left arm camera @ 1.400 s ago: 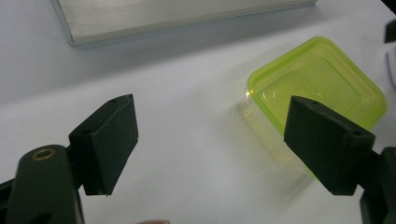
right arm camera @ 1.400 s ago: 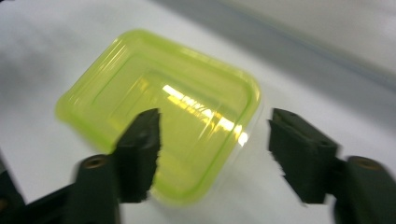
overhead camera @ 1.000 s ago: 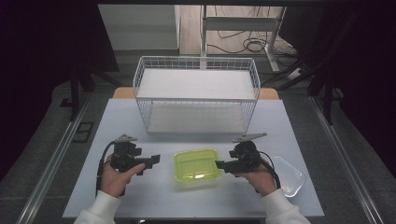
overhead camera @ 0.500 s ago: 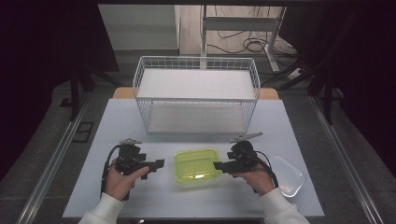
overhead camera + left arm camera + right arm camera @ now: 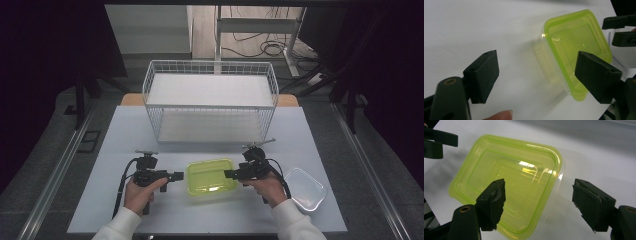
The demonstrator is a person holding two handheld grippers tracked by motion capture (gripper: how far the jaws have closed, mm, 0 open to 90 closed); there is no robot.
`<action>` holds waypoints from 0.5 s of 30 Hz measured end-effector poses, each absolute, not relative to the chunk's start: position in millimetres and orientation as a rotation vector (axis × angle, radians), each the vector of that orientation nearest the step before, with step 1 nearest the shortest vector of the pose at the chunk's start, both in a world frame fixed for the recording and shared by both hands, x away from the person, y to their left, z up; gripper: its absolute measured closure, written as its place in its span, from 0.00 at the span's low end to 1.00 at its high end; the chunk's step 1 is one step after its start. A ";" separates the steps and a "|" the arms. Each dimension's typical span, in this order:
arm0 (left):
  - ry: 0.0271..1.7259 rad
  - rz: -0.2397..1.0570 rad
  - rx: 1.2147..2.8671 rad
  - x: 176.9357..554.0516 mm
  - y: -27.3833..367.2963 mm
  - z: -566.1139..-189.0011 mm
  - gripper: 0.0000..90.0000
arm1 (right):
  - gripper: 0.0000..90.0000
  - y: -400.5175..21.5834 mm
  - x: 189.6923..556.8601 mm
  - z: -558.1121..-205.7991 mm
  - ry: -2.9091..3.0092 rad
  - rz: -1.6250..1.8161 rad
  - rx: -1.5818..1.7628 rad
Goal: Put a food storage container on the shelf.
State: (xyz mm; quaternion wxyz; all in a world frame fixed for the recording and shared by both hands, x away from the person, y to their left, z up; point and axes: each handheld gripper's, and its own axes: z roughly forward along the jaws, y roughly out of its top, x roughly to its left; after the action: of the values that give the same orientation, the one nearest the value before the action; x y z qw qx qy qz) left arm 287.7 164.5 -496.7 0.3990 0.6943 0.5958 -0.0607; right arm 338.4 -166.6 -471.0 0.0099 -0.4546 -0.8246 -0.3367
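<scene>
Jaws of the left gripper [image 5: 179, 175] have just been closing slightly but stand apart, nothing between them, just left of the green-lidded container [image 5: 211, 176]. Jaws of the right gripper [image 5: 229, 174] gape at its right edge. Clear lid [image 5: 304, 188] lies right on the tabletop [image 5: 125, 130].

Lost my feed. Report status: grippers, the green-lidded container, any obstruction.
Left gripper and right gripper open, flanking the container, not gripping; left jaws just closing slightly. Green lid on. Nothing in the way; clear tub off right.
</scene>
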 end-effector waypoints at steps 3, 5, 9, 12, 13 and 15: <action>1.514 -0.198 1.729 289.2 163.0 -499.6 0.25 | 0.31 -166.4 339.8 -472.6 -2.561 -1.045 -1.426; 1.522 -0.226 1.705 290.8 161.8 -503.8 0.26 | 0.32 -166.1 341.0 -473.7 -2.553 -1.048 -1.429; 1.525 -0.256 1.698 292.4 159.6 -508.1 0.28 | 0.36 -166.1 344.8 -476.6 -2.519 -1.036 -1.440; 1.517 -0.268 1.703 293.3 155.2 -510.8 0.30 | 0.38 -166.3 348.0 -479.5 -2.472 -1.020 -1.451; 1.517 -0.268 1.703 293.3 155.2 -510.8 0.31 | 0.38 -166.3 348.0 -479.5 -2.472 -1.020 -1.451; 1.517 -0.274 1.704 294.1 153.3 -512.3 0.33 | 0.39 -166.3 349.8 -481.3 -2.453 -1.009 -1.460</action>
State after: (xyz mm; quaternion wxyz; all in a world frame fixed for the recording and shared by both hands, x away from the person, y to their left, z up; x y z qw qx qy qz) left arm 294.1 153.3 -512.3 0.4095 0.6767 0.6022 -0.1089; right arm 349.8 -166.3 -481.3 0.0570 -0.4815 -0.8089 -0.3326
